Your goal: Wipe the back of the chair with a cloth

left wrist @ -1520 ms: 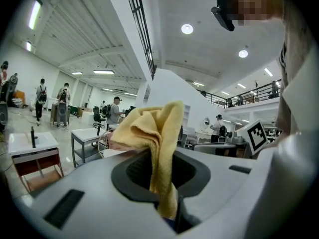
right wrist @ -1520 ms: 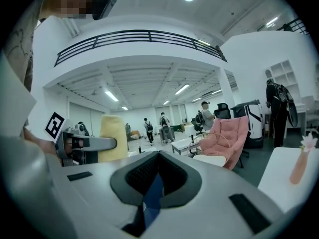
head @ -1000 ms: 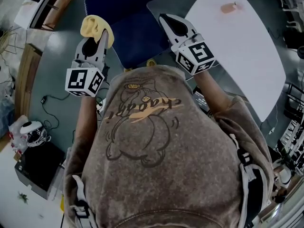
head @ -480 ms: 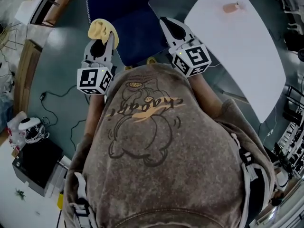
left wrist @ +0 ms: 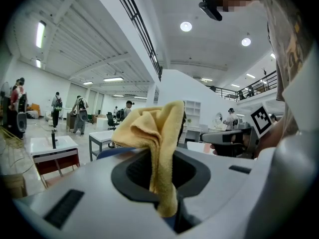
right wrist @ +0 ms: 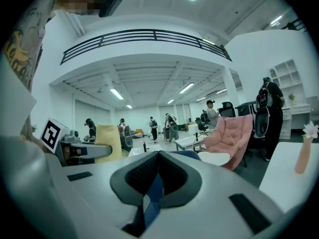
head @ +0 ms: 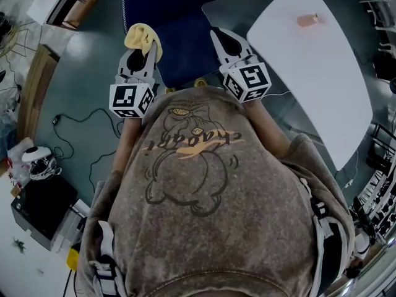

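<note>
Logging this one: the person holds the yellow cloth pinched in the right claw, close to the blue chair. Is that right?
Not quite. The yellow cloth is pinched in the left claw, not the right claw, close to the blue chair. The left gripper view shows it between that claw's jaws.

"What lies on the floor at the left?"

"A thin black cable [head: 93,119] snakes over the grey-green floor [head: 74,73]. Nearer, a white rounded helmet-like thing [head: 38,164] sits near a black boxy case [head: 43,212]."

"And to the right?"

"A large white table with a rounded edge [head: 322,98]. A small pink vase [head: 307,20] stands near its far end."

"Anything farther off?"

"A pink shell-shaped armchair [right wrist: 229,136], a black-railed balcony [right wrist: 144,36] overhead, and several people with backpacks [left wrist: 79,114] standing among white desks."
</note>
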### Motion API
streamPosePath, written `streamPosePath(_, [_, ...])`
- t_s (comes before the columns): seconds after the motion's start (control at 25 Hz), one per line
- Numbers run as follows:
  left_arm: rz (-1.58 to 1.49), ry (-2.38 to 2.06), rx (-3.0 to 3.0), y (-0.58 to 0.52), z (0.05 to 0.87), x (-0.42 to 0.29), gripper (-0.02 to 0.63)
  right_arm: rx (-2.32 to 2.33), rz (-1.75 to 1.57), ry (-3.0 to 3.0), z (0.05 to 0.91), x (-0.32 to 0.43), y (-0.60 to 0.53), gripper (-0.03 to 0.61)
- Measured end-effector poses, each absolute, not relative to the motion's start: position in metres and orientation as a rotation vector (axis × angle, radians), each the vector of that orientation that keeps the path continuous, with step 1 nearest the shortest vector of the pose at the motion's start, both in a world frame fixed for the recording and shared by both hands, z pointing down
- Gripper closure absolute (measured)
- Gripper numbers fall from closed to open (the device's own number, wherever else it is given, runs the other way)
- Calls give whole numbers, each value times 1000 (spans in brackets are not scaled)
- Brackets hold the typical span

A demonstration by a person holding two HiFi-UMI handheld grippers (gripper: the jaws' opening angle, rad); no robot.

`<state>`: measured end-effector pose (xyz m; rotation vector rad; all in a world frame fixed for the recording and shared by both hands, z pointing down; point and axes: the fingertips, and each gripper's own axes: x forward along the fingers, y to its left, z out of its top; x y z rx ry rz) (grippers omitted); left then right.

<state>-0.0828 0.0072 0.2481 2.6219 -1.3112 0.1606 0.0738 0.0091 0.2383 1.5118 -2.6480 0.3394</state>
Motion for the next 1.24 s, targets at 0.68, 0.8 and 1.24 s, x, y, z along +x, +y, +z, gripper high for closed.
streamPosePath(0.68, [73, -1413, 2562, -1, 233, -114, 557, 1565, 300, -2632, 227, 81, -9, 554])
streamPosePath(0.8, [75, -1410, 2560, -1, 232, -113, 557, 1559, 295, -2632, 226, 81, -9, 554])
streamPosePath(1.24, [93, -1387, 2559, 3, 235, -111, 557, 1524, 294, -2652, 224, 77, -10, 554])
